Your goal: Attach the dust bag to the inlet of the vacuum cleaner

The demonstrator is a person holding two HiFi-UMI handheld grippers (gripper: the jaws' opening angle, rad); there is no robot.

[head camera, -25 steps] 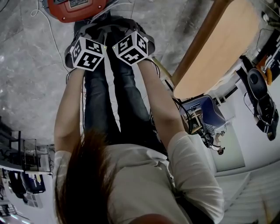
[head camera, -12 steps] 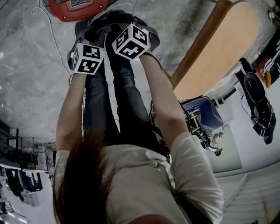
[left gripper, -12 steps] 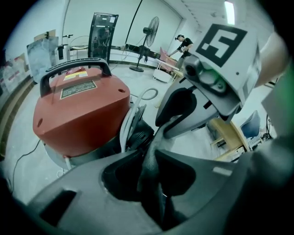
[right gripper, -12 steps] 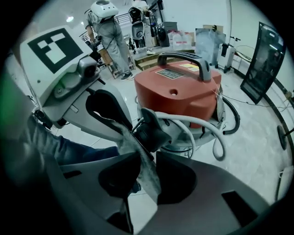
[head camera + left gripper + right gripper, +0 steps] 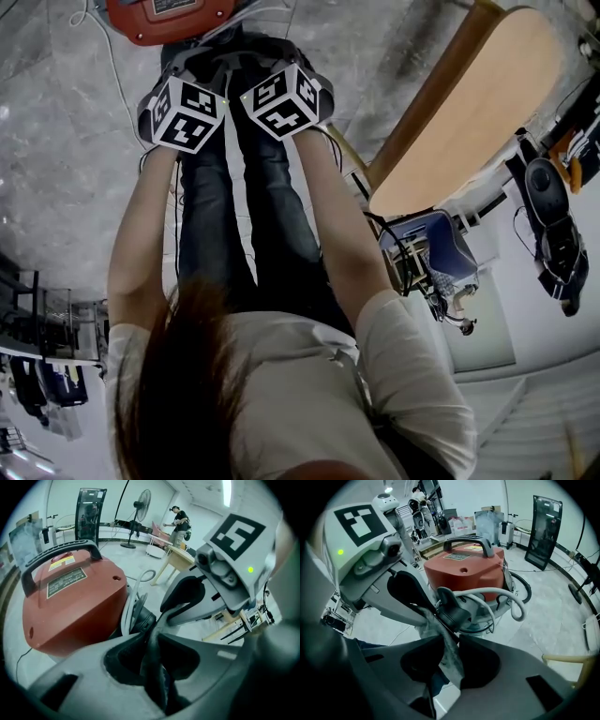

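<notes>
The head view's top edge cuts off the vacuum cleaner (image 5: 164, 19); its inlet cannot be made out

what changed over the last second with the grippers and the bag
Nothing visibly changed: the left gripper and right gripper stay shut on the dust bag, held in the same spot in front of the vacuum cleaner.
</notes>
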